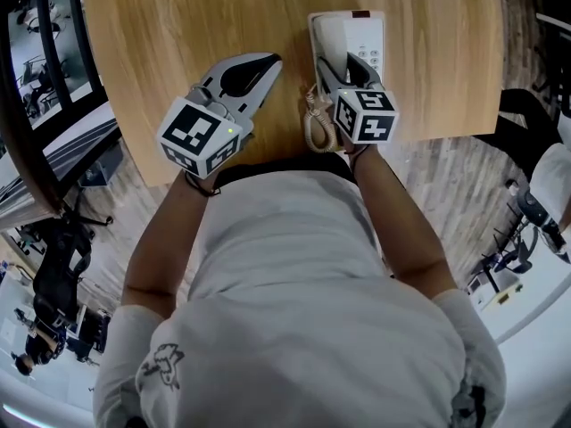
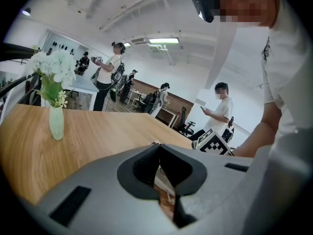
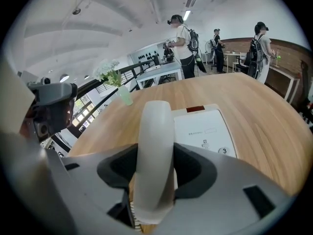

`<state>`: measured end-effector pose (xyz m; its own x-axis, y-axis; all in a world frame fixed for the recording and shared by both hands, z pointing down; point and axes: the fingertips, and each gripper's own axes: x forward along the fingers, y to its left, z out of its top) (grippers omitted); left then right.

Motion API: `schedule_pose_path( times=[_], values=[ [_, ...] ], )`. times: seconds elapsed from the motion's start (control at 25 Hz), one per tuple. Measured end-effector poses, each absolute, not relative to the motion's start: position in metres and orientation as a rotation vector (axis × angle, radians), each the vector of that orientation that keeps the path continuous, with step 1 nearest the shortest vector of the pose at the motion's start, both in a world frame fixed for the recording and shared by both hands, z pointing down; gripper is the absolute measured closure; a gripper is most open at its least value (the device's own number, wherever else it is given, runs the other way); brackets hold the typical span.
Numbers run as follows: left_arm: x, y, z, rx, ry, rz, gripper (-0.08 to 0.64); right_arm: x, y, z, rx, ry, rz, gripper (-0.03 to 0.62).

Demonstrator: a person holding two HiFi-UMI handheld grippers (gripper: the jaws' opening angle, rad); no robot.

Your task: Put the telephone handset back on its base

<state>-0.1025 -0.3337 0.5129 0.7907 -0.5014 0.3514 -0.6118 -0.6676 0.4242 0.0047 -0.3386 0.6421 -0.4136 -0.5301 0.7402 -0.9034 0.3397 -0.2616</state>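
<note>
The white telephone base [image 1: 368, 36] lies on the wooden table [image 1: 178, 52], its keypad on the right half. My right gripper [image 1: 350, 68] is shut on the white handset [image 3: 154, 151], one jaw on each side of its middle. The handset [image 1: 327, 38] stands along the left side of the base [image 3: 208, 129]; whether it rests there I cannot tell. Its coiled cord [image 1: 317, 123] hangs toward the table's near edge. My left gripper [image 1: 270, 62] lies to the left of the phone, shut, with nothing between its tips [image 2: 157, 145].
A glass vase of white flowers [image 2: 55, 116] stands on the far part of the table, also seen in the right gripper view [image 3: 119, 88]. The table's near edge [image 1: 268, 160] runs just under both grippers. Several people stand in the room beyond.
</note>
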Motion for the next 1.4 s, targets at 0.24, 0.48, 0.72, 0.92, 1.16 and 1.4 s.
schedule_pose_path(
  times=[0.24, 0.48, 0.72, 0.92, 1.16, 1.4],
  values=[
    [-0.106, -0.335, 0.516, 2.434, -0.833, 0.277, 0.554, 0.004, -0.337, 0.65, 1.26, -2.042, 0.913, 0.368],
    [-0.105, -0.335, 0.515, 2.427, -0.832, 0.268, 0.554, 0.004, -0.337, 0.651, 1.276, -2.035, 0.907, 0.367],
    [-0.107, -0.334, 0.514, 2.433, -0.834, 0.272, 0.554, 0.002, -0.338, 0.65, 1.282, -2.037, 0.898, 0.337],
    [-0.11, -0.33, 0.509, 2.445, -0.836, 0.274, 0.554, 0.005, -0.336, 0.64, 1.293, -2.062, 0.869, 0.31],
    [-0.113, -0.321, 0.495, 2.49, -0.838, 0.276, 0.554, 0.005, -0.33, 0.617, 1.309, -2.101, 0.786, 0.31],
    [-0.119, -0.308, 0.468, 2.553, -0.85, 0.267, 0.554, -0.001, -0.321, 0.575, 1.331, -2.163, 0.696, 0.324]
  ],
)
